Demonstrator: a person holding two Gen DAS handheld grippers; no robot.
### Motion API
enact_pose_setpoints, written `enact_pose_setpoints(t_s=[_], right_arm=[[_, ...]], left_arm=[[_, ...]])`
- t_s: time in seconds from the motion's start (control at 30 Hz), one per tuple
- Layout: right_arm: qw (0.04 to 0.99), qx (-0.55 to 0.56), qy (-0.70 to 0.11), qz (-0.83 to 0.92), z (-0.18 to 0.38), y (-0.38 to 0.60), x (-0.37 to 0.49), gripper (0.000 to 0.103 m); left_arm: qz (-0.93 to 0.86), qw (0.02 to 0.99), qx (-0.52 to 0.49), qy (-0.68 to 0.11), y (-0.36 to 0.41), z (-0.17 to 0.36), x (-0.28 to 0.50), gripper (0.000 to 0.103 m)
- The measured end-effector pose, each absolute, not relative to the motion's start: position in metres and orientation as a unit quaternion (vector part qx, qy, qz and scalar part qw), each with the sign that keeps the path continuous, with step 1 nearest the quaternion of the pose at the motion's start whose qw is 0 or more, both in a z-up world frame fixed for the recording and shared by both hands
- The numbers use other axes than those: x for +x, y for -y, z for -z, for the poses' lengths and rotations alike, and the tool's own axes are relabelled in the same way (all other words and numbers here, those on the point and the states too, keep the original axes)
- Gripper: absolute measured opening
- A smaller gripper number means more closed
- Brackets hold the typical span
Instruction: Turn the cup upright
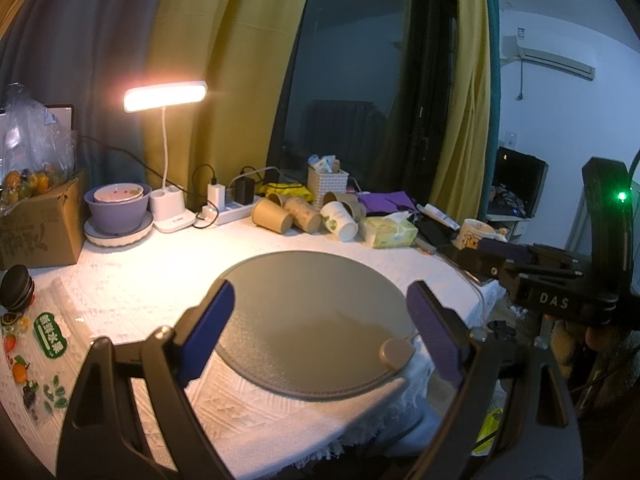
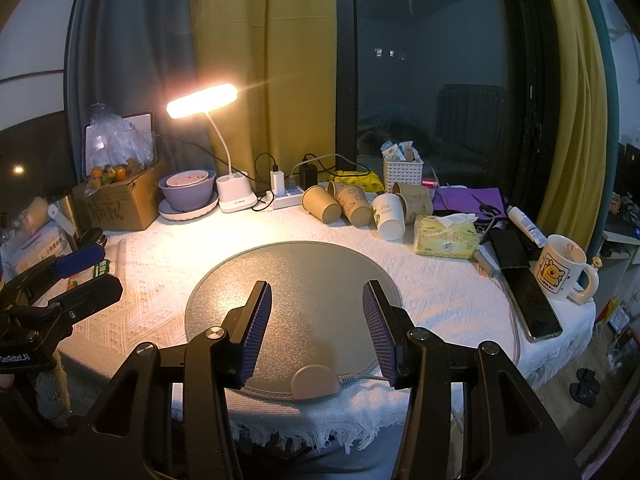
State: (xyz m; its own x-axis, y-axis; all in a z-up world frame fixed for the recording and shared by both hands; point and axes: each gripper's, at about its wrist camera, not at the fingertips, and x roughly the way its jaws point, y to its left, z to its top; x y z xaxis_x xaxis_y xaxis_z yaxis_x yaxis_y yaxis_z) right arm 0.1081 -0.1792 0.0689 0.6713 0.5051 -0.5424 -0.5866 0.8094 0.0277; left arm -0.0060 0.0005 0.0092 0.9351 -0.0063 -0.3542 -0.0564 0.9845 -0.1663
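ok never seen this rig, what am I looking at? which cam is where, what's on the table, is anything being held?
There is no robot here: a person holds a two-finger gripper in each hand, and each gripper carries a fisheye camera that looks forward along its fingers.

In the left camera's picture the left gripper fills the foreground, and the right gripper's body shows at the right edge. In the right camera's picture it is the right gripper. Both are open and hold nothing.

Both hover over a round grey mat on a white tablecloth. Behind it lie several paper cups on their sides, beside a tissue pack. Also there: a lit desk lamp, a purple bowl, a cardboard box, a phone and an upright mug.
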Motion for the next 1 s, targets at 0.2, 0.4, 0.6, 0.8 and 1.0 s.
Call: enact_pose_setpoints(t_s=[0.2, 0.4, 0.6, 0.8, 1.0], right_arm=[[0.911, -0.075, -0.273, -0.300, -0.0692, 0.1786, 0.1082, 0.050], [0.911, -0.075, -0.273, -0.300, -0.0692, 0.1784, 0.1082, 0.050], [0.911, -0.075, -0.273, -0.300, -0.0698, 0.1787, 0.1070, 0.050], [0.911, -0.076, -0.273, -0.299, -0.0695, 0.1794, 0.1073, 0.050], [0.911, -0.075, -0.272, -0.299, -0.0696, 0.1790, 0.1074, 0.050]], left_arm=[[-0.013, 0.980, -0.087, -0.180, 0.0005, -0.0087, -0.0064, 0.089], [-0.011, 0.980, -0.086, -0.181, 0.0025, -0.0093, -0.0063, 0.089], [-0.010, 0.980, -0.085, -0.180, 0.0034, -0.0101, -0.0059, 0.089], [-0.010, 0.980, -0.084, -0.180, 0.0044, -0.0113, -0.0051, 0.089], [-0.010, 0.980, -0.084, -0.180, 0.0041, -0.0113, -0.0050, 0.089]])
